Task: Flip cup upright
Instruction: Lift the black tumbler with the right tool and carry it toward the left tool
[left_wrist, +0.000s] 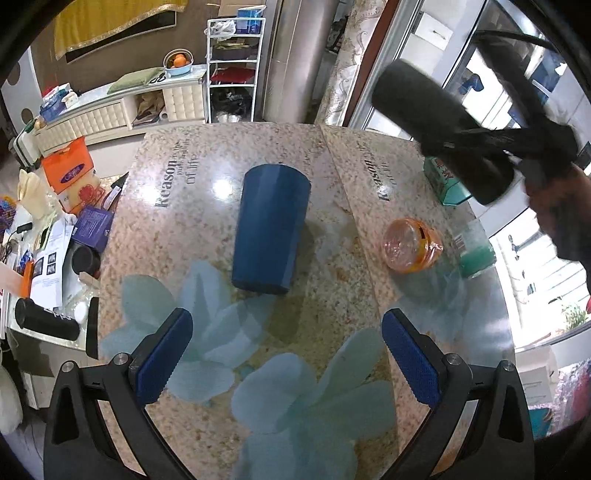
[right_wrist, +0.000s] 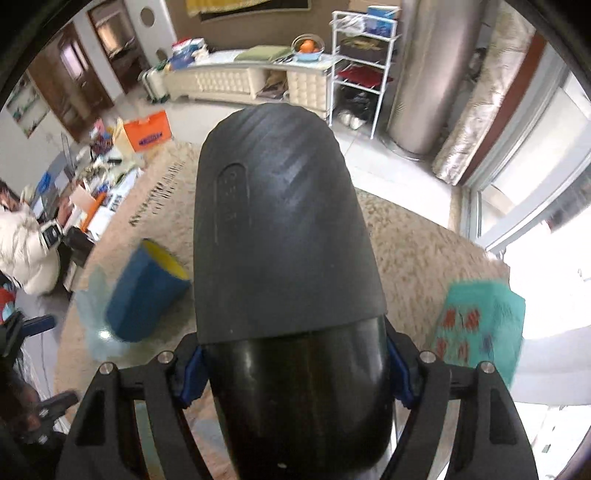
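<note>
A blue cup (left_wrist: 271, 229) lies on its side on the speckled table (left_wrist: 229, 147), base toward me; the right wrist view shows its yellow inside (right_wrist: 147, 291). My left gripper (left_wrist: 286, 358) is open and empty, just short of the cup. My right gripper (right_wrist: 293, 373) is shut on a black cup (right_wrist: 284, 258), held in the air with its ribbed sleeve pointing forward. That black cup (left_wrist: 439, 129) and the right gripper (left_wrist: 517, 147) show above the table's far right in the left wrist view.
An orange lidded jar (left_wrist: 410, 245), a green glass (left_wrist: 476, 251) and a teal tissue box (left_wrist: 443, 181) stand on the right of the table; the box also shows in the right wrist view (right_wrist: 476, 328). A cluttered desk (left_wrist: 48, 258) lies left.
</note>
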